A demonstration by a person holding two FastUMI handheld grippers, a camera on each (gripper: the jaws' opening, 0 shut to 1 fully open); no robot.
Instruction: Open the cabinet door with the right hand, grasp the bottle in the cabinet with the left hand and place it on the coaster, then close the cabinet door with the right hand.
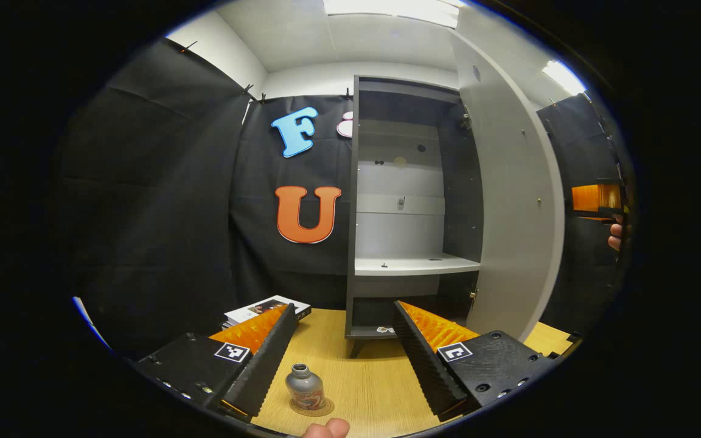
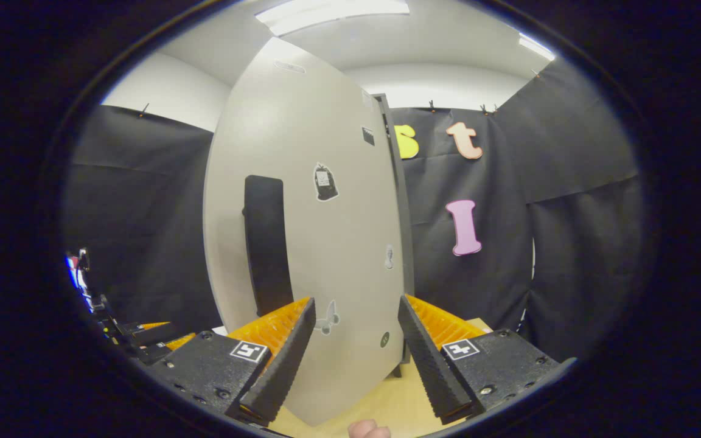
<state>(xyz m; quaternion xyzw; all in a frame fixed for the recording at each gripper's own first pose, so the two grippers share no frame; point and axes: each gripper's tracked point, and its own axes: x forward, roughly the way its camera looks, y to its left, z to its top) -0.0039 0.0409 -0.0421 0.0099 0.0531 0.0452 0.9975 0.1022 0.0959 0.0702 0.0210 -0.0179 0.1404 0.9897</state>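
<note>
- In the left gripper view, we log the left gripper [image 1: 344, 359] at the bottom of the frame, its jaws spread wide with nothing between them.
- Low centre, between those fingers, we note the bottle [image 1: 304, 385], grey and upright, standing on the round coaster [image 1: 326, 409] on the wooden desk [image 1: 369, 383]; a fingertip [image 1: 326, 429] shows at the bottom edge.
- Left of centre, farther back on the desk, we list a stack of books [image 1: 267, 309].
- Centre frame, beyond them, stands the cabinet [image 1: 411, 207], interior exposed, its pale shelf [image 1: 414, 265] bare; the cabinet door [image 1: 512, 201] hangs swung out to the right.
- At the right edge, we record the right gripper [image 1: 597, 201], orange and black, with a hand [image 1: 616, 236] below it.
- In the right gripper view, that gripper's jaws stand released at bottom centre, just before the door's outer face, where a dark handle [image 2: 267, 243] sits left of centre.
</note>
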